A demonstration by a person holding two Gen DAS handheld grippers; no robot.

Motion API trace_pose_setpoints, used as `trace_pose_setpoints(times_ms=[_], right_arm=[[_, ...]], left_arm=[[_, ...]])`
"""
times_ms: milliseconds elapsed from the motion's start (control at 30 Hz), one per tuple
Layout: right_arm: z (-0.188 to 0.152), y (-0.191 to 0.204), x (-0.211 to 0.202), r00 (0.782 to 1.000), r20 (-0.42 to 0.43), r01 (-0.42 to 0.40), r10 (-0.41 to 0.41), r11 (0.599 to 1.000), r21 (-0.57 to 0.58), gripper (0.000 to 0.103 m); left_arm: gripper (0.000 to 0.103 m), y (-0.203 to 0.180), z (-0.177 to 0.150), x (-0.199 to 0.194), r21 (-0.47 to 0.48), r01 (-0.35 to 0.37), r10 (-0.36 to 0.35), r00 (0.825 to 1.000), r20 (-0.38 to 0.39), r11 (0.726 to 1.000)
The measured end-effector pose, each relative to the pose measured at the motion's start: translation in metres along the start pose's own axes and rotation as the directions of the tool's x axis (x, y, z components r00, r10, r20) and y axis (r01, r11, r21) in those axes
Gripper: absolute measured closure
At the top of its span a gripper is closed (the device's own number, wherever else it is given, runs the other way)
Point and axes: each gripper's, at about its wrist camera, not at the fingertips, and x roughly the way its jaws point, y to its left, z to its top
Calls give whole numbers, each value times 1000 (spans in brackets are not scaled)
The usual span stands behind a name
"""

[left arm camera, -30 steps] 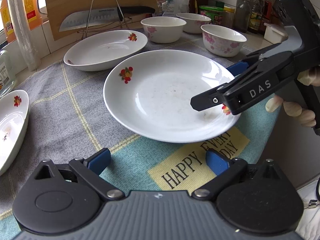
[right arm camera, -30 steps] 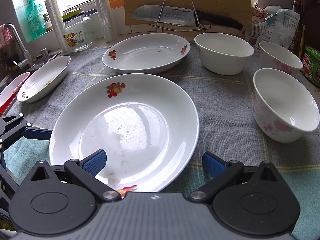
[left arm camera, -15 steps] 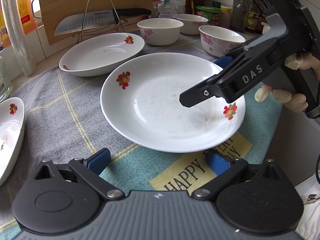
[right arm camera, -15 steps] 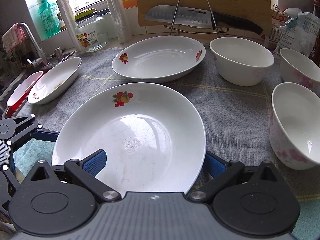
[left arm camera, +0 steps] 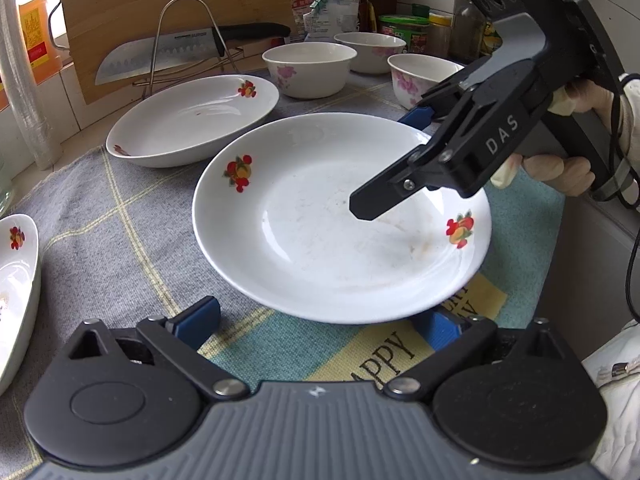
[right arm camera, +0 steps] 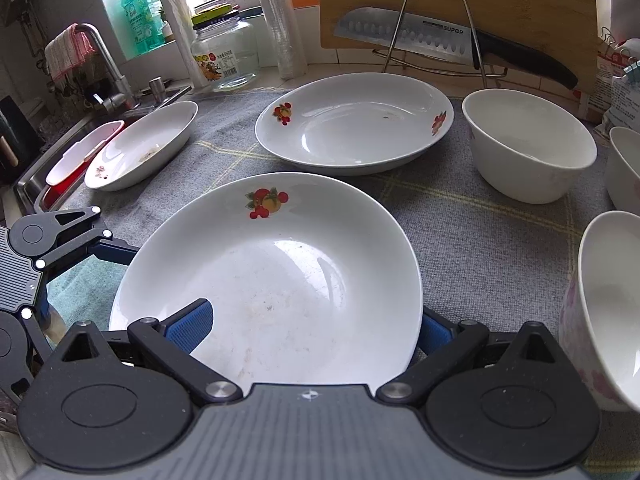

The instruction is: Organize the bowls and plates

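Closest to me, the left tool (left arm camera: 316,324) points down at the surface (left arm camera: 44,156) with its blue pads (left arm camera: 196,320) spread as wide as they go. They have just been opening. The near rim of the round plate (left arm camera: 320,240) reaches in between them, and the right-hand pad sits tucked under that rim, but neither pad presses on it.

The plate is white with small fruit prints and lies on a grey checked cloth (left arm camera: 120,220), over the cloth's teal and yellow lettered end. From the other side comes the right tool (right arm camera: 310,326), held in a gloved hand (left arm camera: 568,160). Its fingers are spread too: one hangs over the plate's hollow and the other stands outside the rim, so the edge lies between them without being pinched.

Off to the left, near the sink (right arm camera: 28,184), a small oval dish (left arm camera: 16,280) lies apart from the rest. Behind the plate and just clear of it is a larger oval dish (left arm camera: 192,120) with the same fruit print. To its right three bowls stand near one another: a plain-looking one (left arm camera: 308,68), one behind it (left arm camera: 370,50), and a pink-flowered one (left arm camera: 424,76) nearest the right tool.

At the back, a wire rack (left arm camera: 184,40) carries a broad knife (left arm camera: 160,56) in front of a wooden board (left arm camera: 160,0) leaning on the wall.
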Motion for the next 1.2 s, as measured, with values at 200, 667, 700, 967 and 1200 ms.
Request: trace_pose_setpoints(times_ms=[200,667,700,967,1200], right_arm=[[5,-13,-1,997,7,-79,78,996,43,0],[5,-24,-7,981,-24,-188,191,978,88,0],[6,-25,-7,981,-26,-190,193,978,91,0],[8,-26,-6,979,-36,-194,199,976,98,1],[11,-27,-6,981,-37,-187,192,976,116,2]], left_arm=[[0,1,3,3,39,19,-19,1000,2,999],[0,1,4,4,137,52,-57,998,35,989],[0,2,4,4,140,54,-59,998,36,989],[0,5,3,5,155,78,-85,995,44,985],[0,5,2,4,161,79,-88,995,49,984]])
